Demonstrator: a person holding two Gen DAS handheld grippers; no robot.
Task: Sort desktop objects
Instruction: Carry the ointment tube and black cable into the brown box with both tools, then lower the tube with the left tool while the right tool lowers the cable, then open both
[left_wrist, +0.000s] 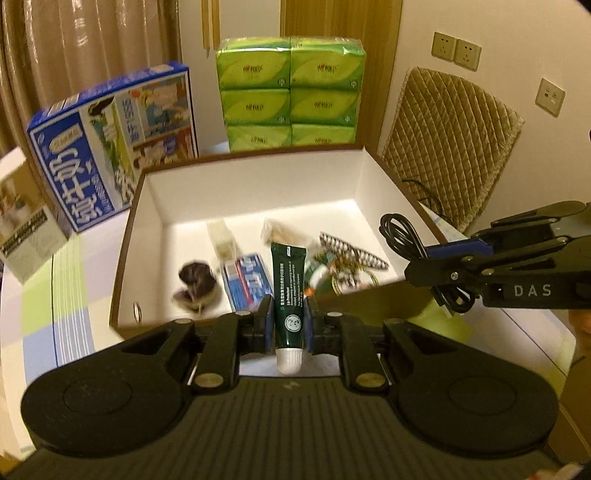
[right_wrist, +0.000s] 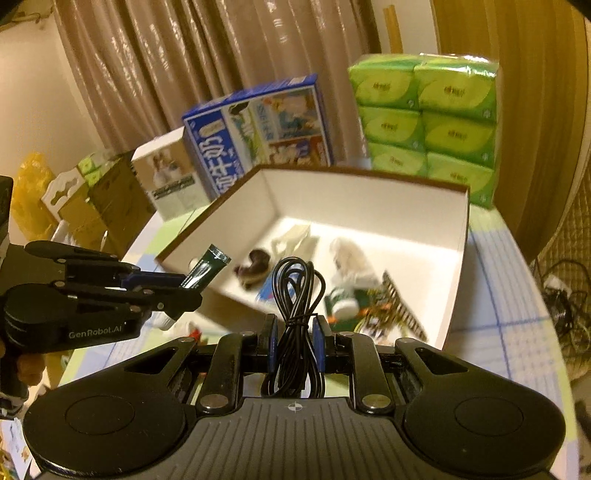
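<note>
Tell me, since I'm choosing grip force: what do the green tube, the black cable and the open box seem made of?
Green tube: looks like soft glossy plastic with a flat crimped end and a white ribbed cap.
Black cable: apparently smooth rubbery sheathing, bundled in loops.
Open box: probably matte cardboard, with white inner walls and thin brown edges.

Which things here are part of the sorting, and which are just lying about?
Job:
- tube in left tongs
- cable in right tongs
- box holding sorted bits

Lying about:
- milk carton
- tissue packs
- cushion
</note>
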